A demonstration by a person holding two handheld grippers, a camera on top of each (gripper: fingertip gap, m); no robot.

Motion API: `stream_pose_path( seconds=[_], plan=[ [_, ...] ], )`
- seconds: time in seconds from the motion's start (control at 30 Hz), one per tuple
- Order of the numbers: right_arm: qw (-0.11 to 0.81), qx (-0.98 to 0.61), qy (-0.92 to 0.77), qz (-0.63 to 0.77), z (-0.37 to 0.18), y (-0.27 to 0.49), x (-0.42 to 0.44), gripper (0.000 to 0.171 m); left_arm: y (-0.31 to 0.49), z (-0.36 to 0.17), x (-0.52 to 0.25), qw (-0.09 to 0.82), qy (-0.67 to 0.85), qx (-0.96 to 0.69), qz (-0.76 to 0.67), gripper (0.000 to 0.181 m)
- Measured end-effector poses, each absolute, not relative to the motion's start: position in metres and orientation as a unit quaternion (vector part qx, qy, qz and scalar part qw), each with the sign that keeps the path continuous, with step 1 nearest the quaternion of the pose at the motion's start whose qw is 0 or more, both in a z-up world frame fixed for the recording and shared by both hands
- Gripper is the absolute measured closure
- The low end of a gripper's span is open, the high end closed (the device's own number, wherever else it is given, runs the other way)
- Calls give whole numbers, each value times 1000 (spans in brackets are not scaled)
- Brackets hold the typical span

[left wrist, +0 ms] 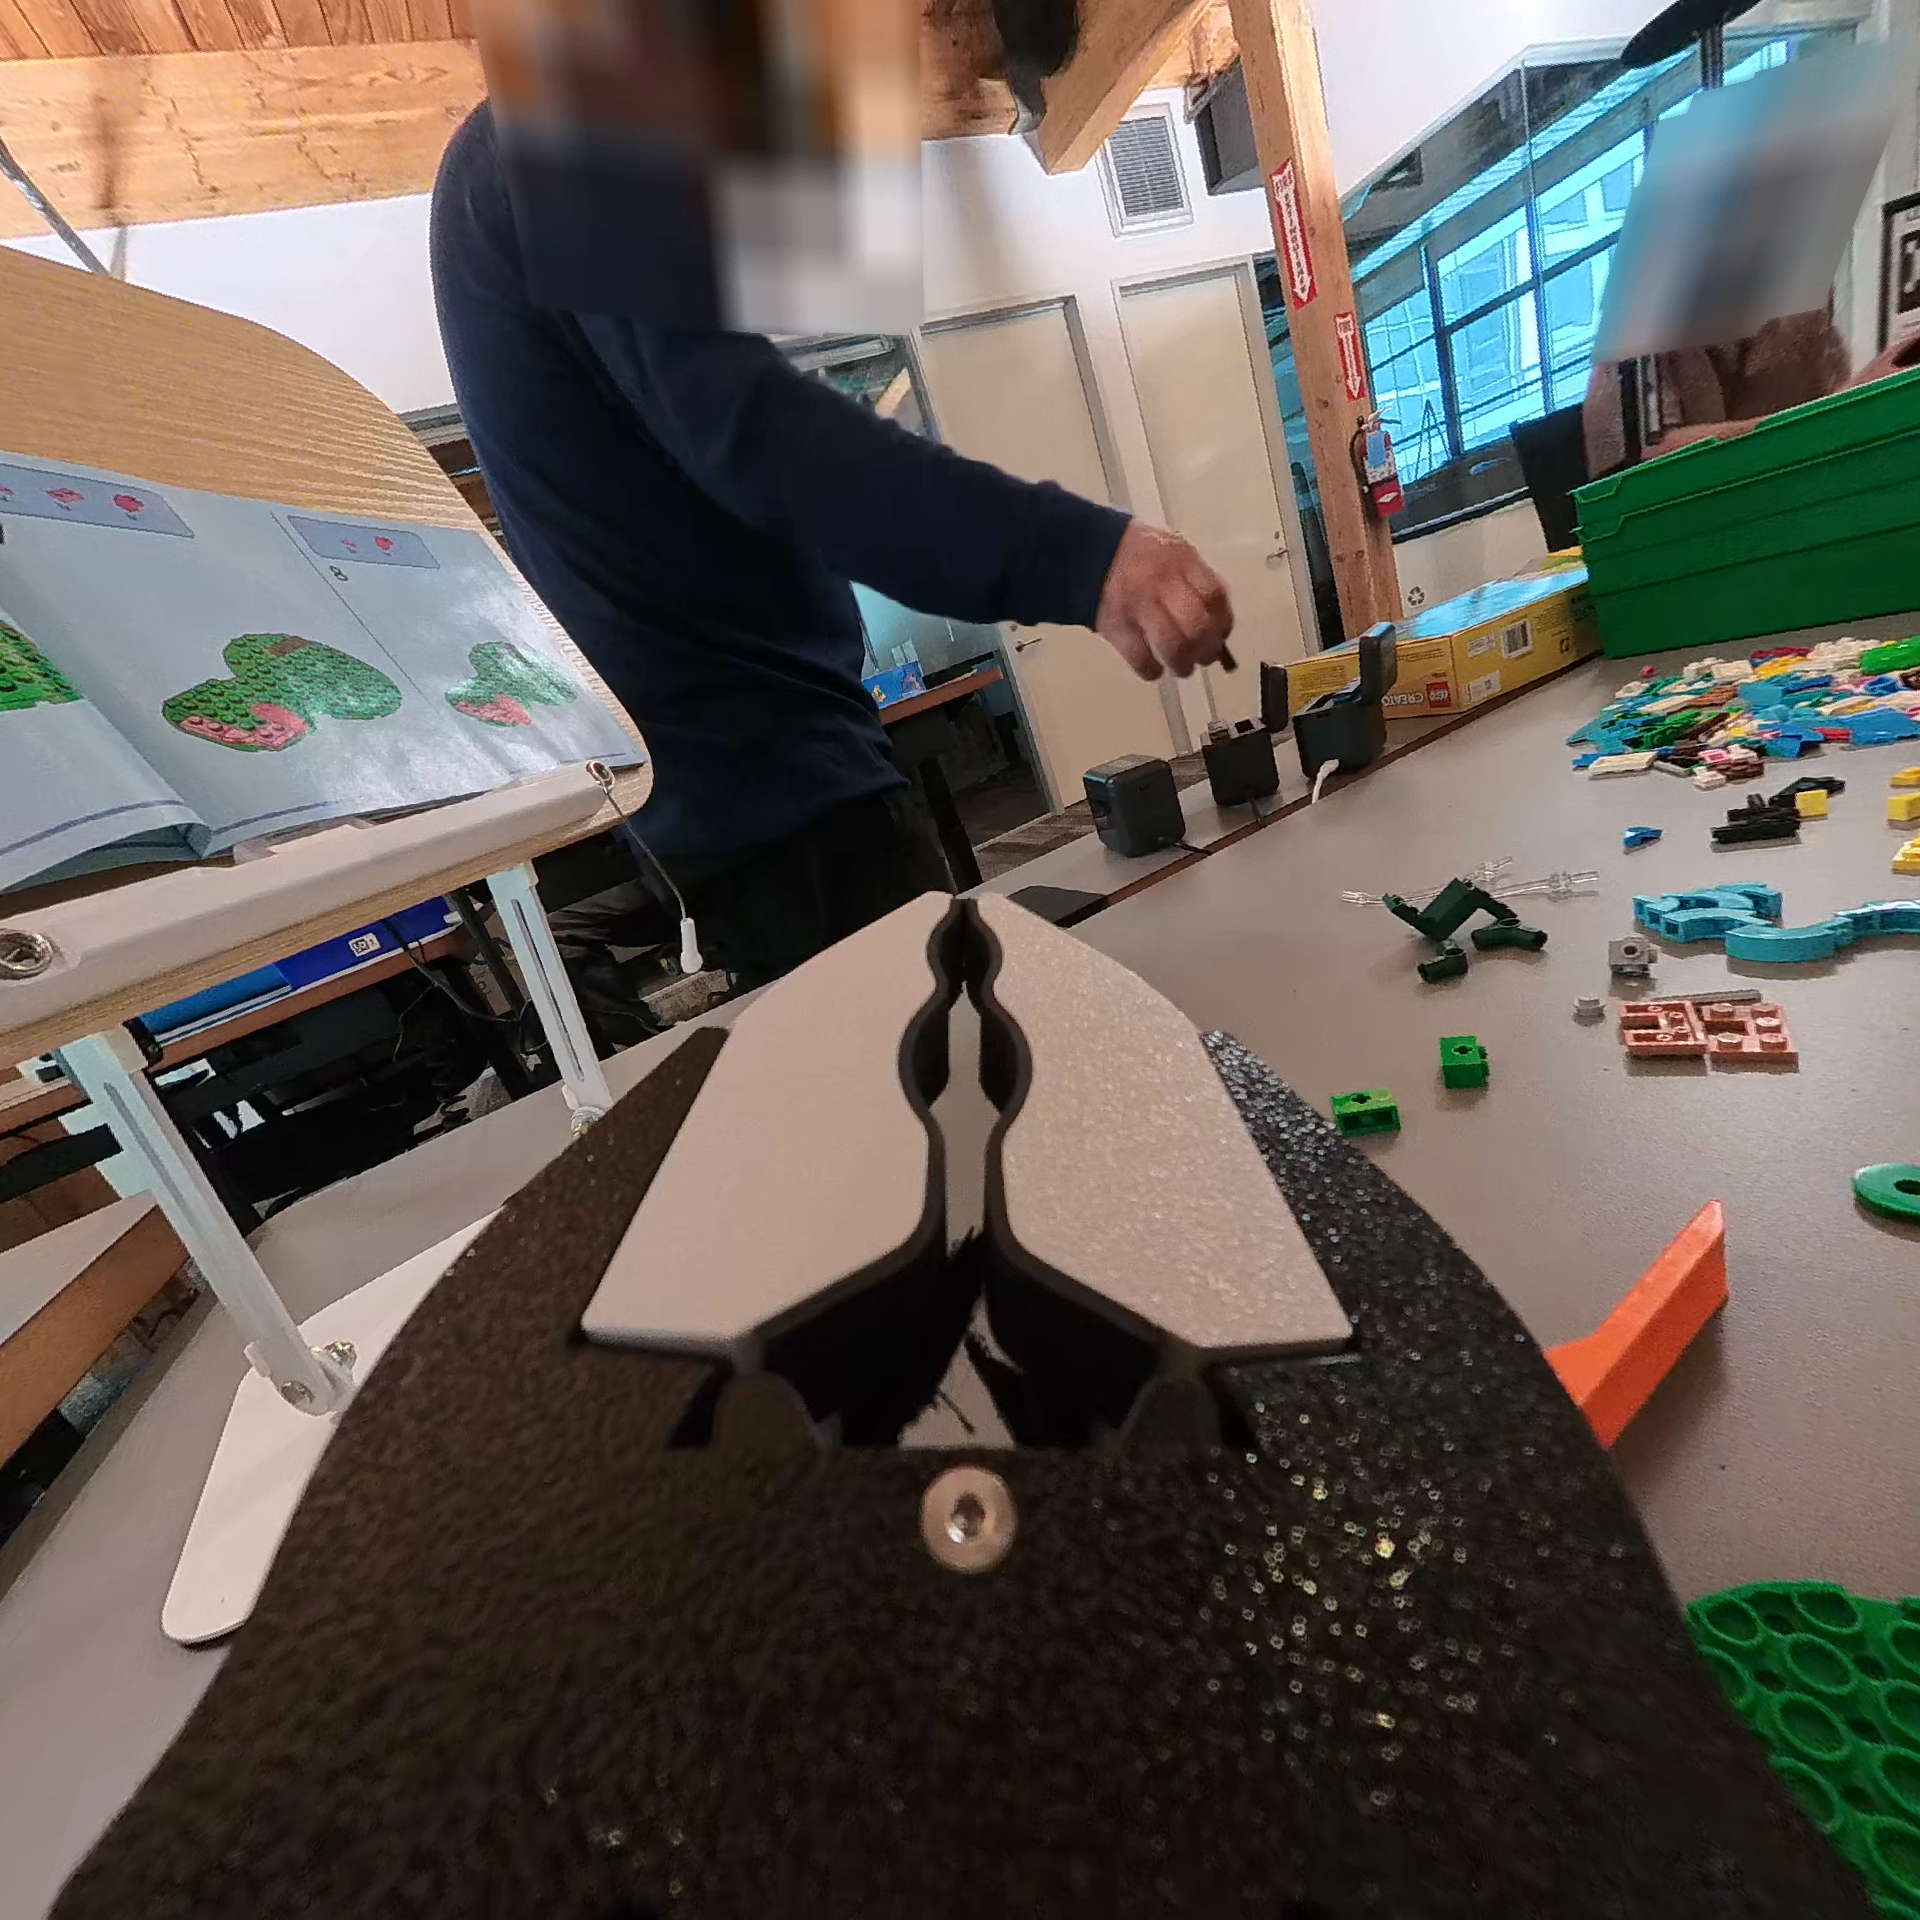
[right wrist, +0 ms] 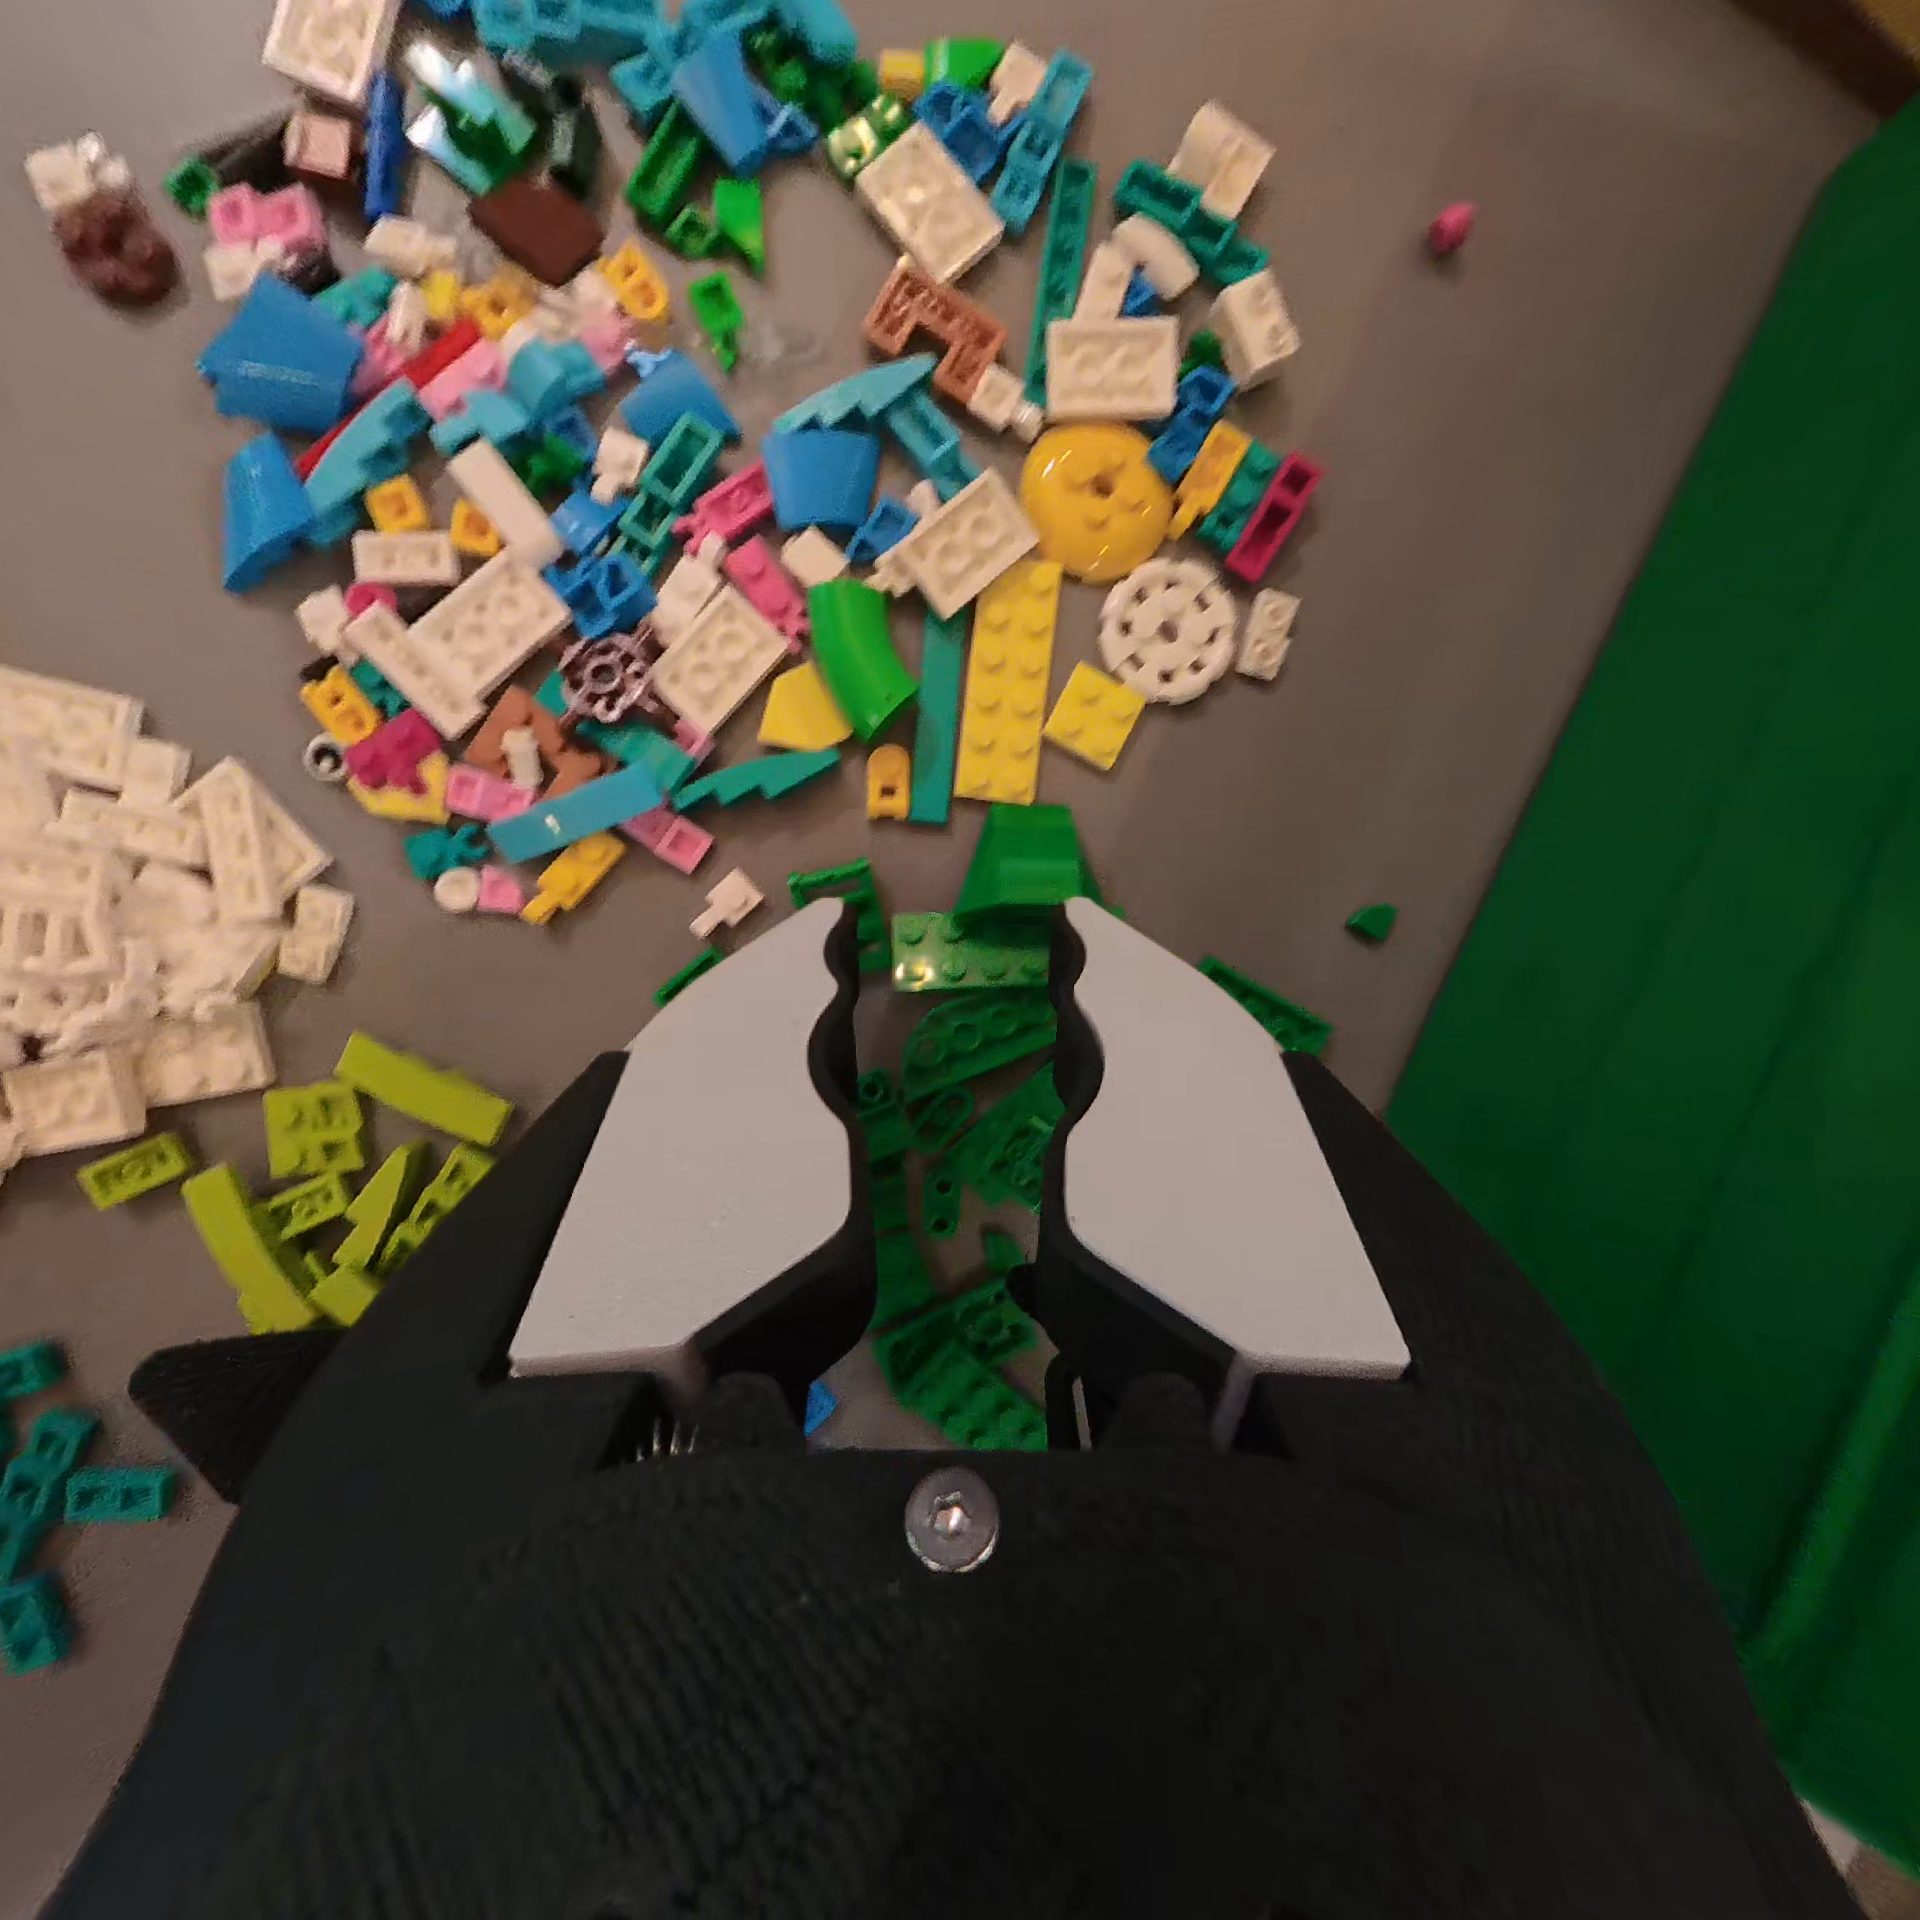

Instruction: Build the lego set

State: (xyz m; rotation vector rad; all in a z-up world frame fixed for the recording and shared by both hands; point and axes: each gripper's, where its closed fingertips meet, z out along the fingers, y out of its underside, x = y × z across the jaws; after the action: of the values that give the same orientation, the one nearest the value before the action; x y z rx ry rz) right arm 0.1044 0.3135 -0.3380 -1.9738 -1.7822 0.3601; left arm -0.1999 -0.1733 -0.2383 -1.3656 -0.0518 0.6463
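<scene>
Grey matte tabletop point(left wrist: 1351, 1299), timber-beamed room | left gripper point(left wrist: 968, 914) pinched closed, empty, frame centre | right gripper point(right wrist: 954, 920) parted, empty, over glossy green studded plates point(right wrist: 971, 1049) | mixed brick pile point(right wrist: 727, 468) upper frame

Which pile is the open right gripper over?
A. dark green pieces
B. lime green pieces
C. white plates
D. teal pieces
A: in the right wrist view the right gripper has its fingers spread above the dark green pieces, which show through the gap.
</scene>
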Motion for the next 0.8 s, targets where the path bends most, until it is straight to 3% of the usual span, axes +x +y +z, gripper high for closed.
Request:
stream_pose_path(
  seconds=[0.2, 0.4, 0.5, 0.8],
  plan=[
    [205, -742, -627, 120, -347, 334, 97, 136, -173, -238, -200, 727, -22, -620, 293, 181],
    [232, -758, -604, 85, -341, 355, 99, 153, -173, -239, -200, 727, -22, -620, 293, 181],
    [265, -778, -566, 71, -329, 371, 101, 154, -173, -239, -200, 727, -22, -621, 293, 181],
    [233, -770, -593, -33, -352, 373, 116, 149, -173, -239, -199, 727, -21, -621, 293, 181]
  ],
)
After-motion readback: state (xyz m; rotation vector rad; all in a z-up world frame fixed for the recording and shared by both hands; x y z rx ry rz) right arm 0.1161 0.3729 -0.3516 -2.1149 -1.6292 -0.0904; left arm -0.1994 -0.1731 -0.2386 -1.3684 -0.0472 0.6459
